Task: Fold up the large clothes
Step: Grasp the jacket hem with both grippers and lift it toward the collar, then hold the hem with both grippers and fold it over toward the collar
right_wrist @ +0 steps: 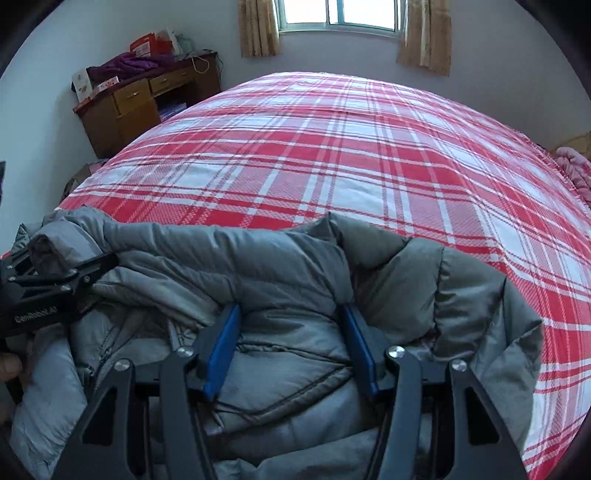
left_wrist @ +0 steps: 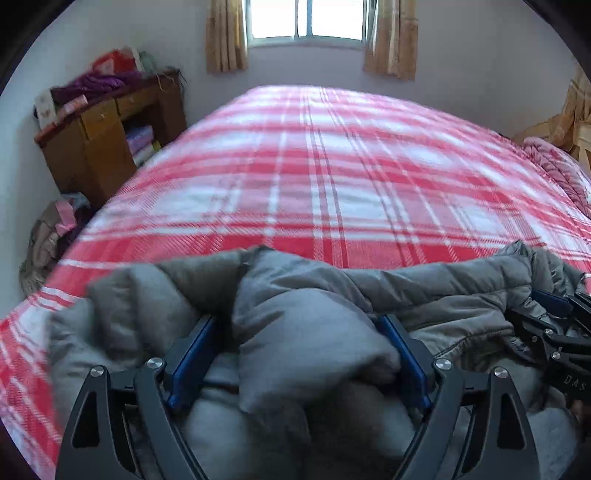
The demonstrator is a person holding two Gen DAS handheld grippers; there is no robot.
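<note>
A grey puffer jacket lies bunched at the near edge of the bed with the red and white plaid cover. My left gripper has its jaws spread wide around a thick puffy fold of the jacket, blue pads against it on both sides. My right gripper stands the same way, jaws wide around a bulge of the jacket. The right gripper also shows at the right edge of the left wrist view. The left gripper shows at the left edge of the right wrist view, against a jacket edge.
A wooden desk piled with purple cloth and boxes stands at the back left. A heap of clothes lies on the floor beside the bed. A pink quilt sits at the bed's right edge. A curtained window is on the far wall.
</note>
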